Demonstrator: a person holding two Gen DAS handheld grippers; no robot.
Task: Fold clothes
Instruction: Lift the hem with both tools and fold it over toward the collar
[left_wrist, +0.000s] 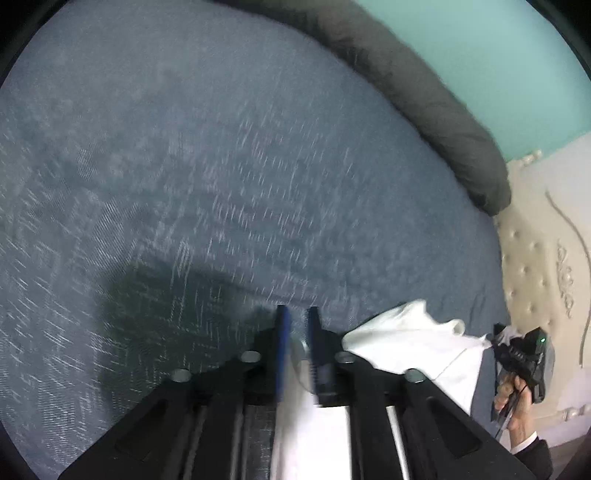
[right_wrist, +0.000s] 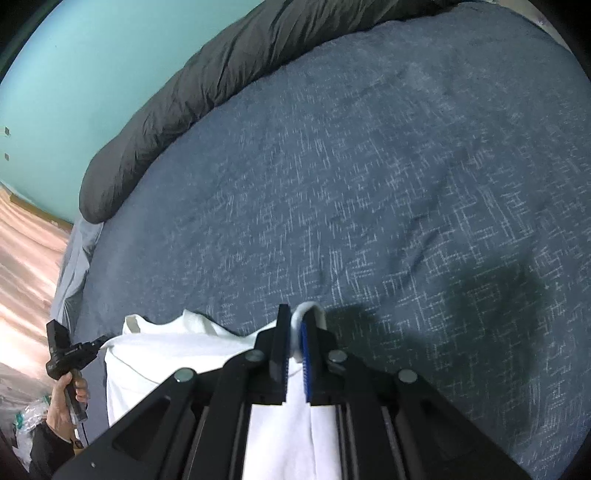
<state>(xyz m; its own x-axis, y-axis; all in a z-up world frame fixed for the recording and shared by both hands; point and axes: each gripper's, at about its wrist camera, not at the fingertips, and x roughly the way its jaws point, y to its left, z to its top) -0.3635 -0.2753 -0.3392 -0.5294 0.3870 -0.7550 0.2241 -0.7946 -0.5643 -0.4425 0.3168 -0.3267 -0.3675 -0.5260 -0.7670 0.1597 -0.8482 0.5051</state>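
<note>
Blue patterned bed (right_wrist: 369, 184) fills both views, dark grey quilt (right_wrist: 192, 85) bunched along its far edge under a teal wall (right_wrist: 74, 74). White garment (right_wrist: 177, 354) lies on the bed's near side, stretched between both tools. Right tool (right_wrist: 295, 332) clamped on a white fold; left tool (left_wrist: 297, 325) jaws parted, cloth between them, pads not pressing it.

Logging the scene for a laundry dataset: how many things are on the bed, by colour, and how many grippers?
White garment: 1
Dark grey duvet roll: 1
Grippers, left and right: 2
Total: 4
</note>
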